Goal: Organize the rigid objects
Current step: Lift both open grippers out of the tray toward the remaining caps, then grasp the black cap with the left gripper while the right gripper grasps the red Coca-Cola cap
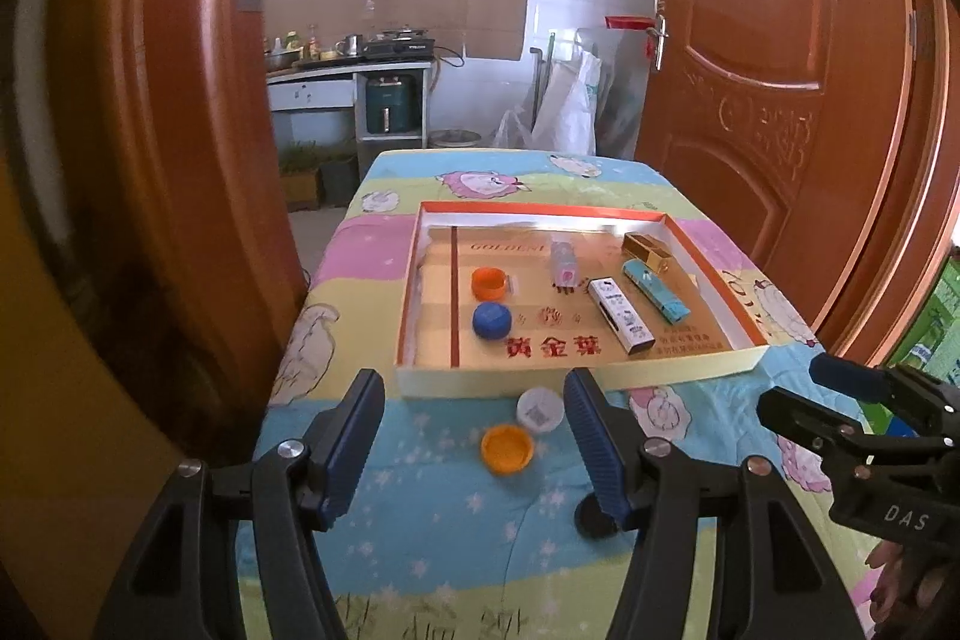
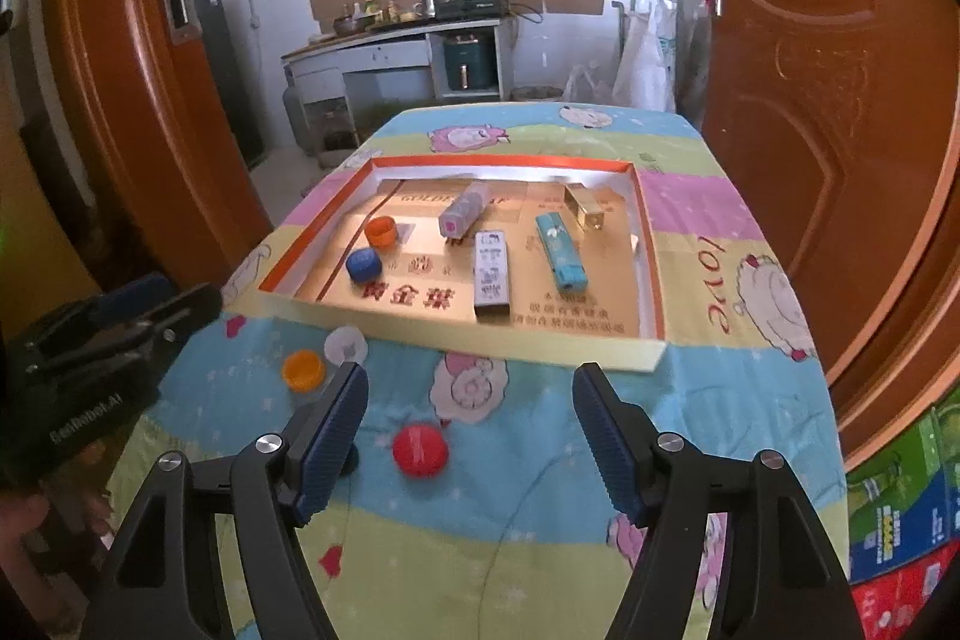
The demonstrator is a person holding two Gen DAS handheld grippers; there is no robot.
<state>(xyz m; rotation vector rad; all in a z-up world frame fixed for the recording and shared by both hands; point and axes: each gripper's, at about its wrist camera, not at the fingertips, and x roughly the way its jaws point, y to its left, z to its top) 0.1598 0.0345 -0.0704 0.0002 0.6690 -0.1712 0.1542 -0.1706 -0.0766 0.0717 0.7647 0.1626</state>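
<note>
A shallow cardboard tray (image 1: 576, 375) (image 2: 456, 335) lies on the cloth-covered table. In it are an orange cap (image 1: 488, 282), a blue cap (image 1: 491, 321), a pink-white box (image 1: 563, 264), a white box (image 1: 621, 316), a light blue box (image 1: 654, 298) and a gold box (image 1: 647, 251). On the cloth in front lie an orange cap (image 1: 507, 450) (image 2: 303, 369), a white cap (image 1: 540, 409) (image 2: 345, 345), a red cap (image 2: 420, 449) and a dark cap (image 1: 594, 519). My left gripper (image 1: 474, 454) is open around the loose orange cap. My right gripper (image 2: 471, 436) is open above the red cap.
Brown doors stand at both sides of the table (image 1: 198, 160) (image 2: 840, 100). A kitchen counter with a stove (image 1: 360, 58) is behind. Coloured cartons (image 2: 900, 538) are stacked at the right. The right gripper shows in the left wrist view (image 1: 864, 436).
</note>
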